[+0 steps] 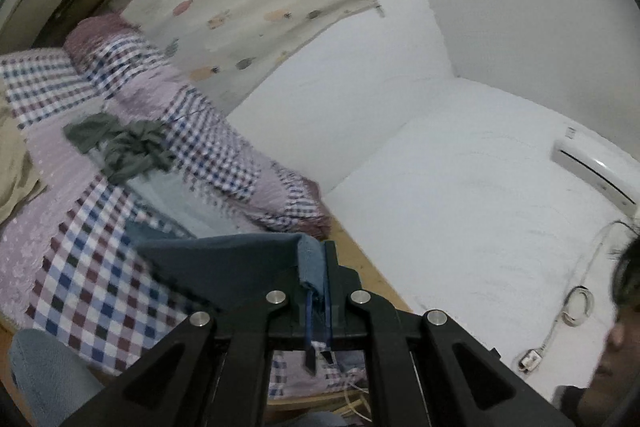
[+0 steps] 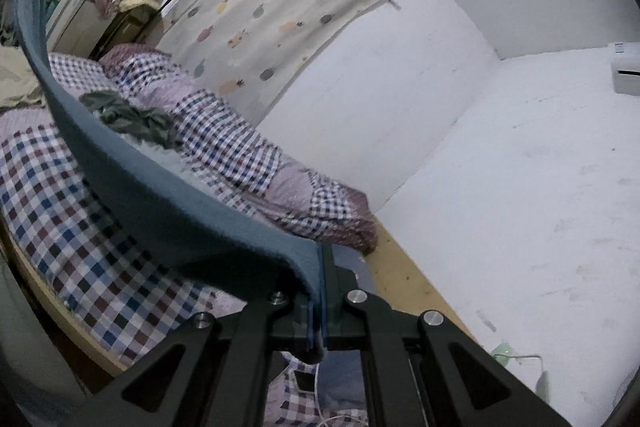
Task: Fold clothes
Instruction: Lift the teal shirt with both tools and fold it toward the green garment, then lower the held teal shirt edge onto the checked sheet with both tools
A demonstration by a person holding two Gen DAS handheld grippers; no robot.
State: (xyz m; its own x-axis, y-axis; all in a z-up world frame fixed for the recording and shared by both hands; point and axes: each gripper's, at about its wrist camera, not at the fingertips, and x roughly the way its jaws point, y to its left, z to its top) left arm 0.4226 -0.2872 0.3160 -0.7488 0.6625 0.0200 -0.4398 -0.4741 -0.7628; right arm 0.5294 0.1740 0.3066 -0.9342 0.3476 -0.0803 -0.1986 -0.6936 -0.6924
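Left tongs (image 1: 318,291) pinching blue garment (image 1: 240,259), right tongs (image 2: 318,291) too, cloth taut

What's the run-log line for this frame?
left hand-held gripper: shut on blue cloth | right hand-held gripper: shut on blue cloth | cloth: lifted over checked bed | grey garment: unfolded

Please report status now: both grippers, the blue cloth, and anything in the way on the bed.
Left hand-held gripper shut on blue cloth. Right hand-held gripper shut on it too. Cloth lifted above checked bedspread. Crumpled grey garment lies farther back.
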